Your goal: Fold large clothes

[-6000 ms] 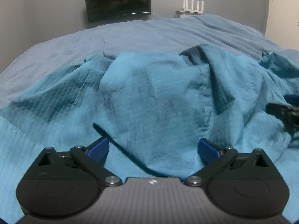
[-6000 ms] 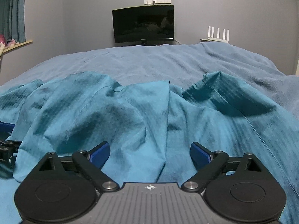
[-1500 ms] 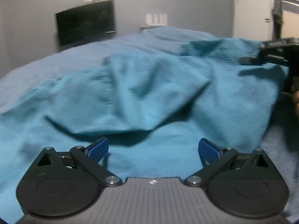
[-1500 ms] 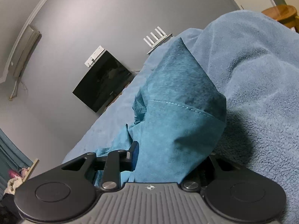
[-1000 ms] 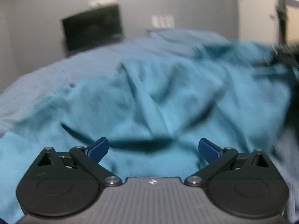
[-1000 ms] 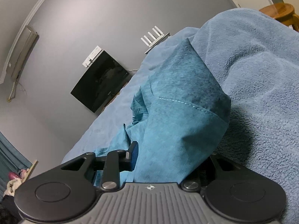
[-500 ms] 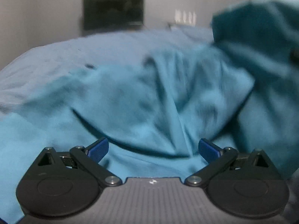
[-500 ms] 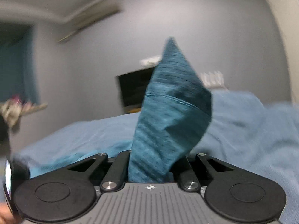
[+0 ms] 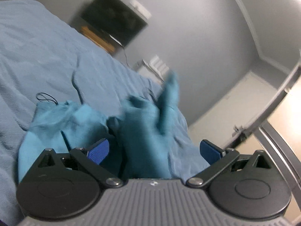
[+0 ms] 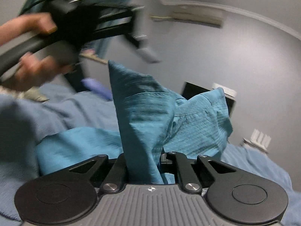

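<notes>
Left wrist — fingers (image 9: 153, 151) apart | right fingers (image 10: 144, 162) clamp shirt (image 10: 143, 116) | blue bedspread (image 9: 47, 56)

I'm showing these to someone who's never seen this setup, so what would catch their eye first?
First, the teal shirt rising in a peak straight out of the right gripper, whose fingers are shut on it, in the middle of the right wrist view. Next, the blurred hand at upper left there, holding the left gripper, whose blue fingers stand open over more teal cloth. All around lies the blue bedcover.
</notes>
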Available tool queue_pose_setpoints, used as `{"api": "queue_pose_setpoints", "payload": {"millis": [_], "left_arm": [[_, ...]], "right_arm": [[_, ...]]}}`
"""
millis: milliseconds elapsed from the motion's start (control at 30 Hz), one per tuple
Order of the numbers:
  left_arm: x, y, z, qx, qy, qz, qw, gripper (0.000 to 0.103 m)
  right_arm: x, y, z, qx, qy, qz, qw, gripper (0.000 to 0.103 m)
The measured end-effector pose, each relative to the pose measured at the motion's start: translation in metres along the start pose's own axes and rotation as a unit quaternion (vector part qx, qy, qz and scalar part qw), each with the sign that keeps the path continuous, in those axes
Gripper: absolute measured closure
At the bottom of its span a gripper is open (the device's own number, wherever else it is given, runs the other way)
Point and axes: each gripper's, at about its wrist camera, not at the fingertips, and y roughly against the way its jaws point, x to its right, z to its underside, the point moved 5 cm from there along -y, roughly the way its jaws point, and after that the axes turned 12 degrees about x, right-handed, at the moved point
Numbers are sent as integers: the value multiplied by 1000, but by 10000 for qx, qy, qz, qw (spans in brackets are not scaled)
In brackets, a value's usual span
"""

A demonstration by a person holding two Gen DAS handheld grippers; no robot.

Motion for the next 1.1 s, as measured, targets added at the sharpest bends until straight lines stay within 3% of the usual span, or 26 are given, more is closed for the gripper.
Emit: {"api": "queue_pose_setpoints", "payload": {"millis": [100, 267, 400, 433, 500, 667, 767, 867, 933, 1100], "left_arm": [[-8, -16, 8, -513, -392, -265, 9976, 0], [-37, -35, 31, -1188, -1133, -790, 9833, 4], [-60, -40, 40, -1403, -1271, -1009, 9767, 32], [-67, -40, 40, -1386, -1202, -1005, 9779, 36], [-80, -26, 40, -1372, -1077, -1037, 9792, 53], [-114, -8, 36, -1038, -845, -1537, 9790, 71], [-121, -10, 40, -1096, -877, -1673, 9759, 71], [-124, -12, 39, -1048, -839, -1767, 9751, 71], [-127, -10, 38, -1031, -703, -1779, 9761, 71], [-118, -5, 39, -993, -903, -1855, 9734, 68]], "right_arm": [[-24, -11, -2, -24, 219, -380, 9990, 92], [-50, -11, 8, -71, 397, -954, 9946, 92], [-64, -15, 18, -196, 448, -1411, 9888, 92], [-68, -17, 20, -210, 489, -1515, 9870, 92], [-75, -22, 23, -260, 504, -1642, 9848, 92], [-90, -40, 29, -425, 340, -2023, 9778, 92], [-93, -49, 34, -646, 126, -2114, 9752, 91], [-91, -52, 36, -751, -35, -2163, 9734, 79], [-78, -38, 31, -798, -402, -2314, 9687, 64], [-30, 4, 15, -833, -815, -2416, 9634, 51]]}}
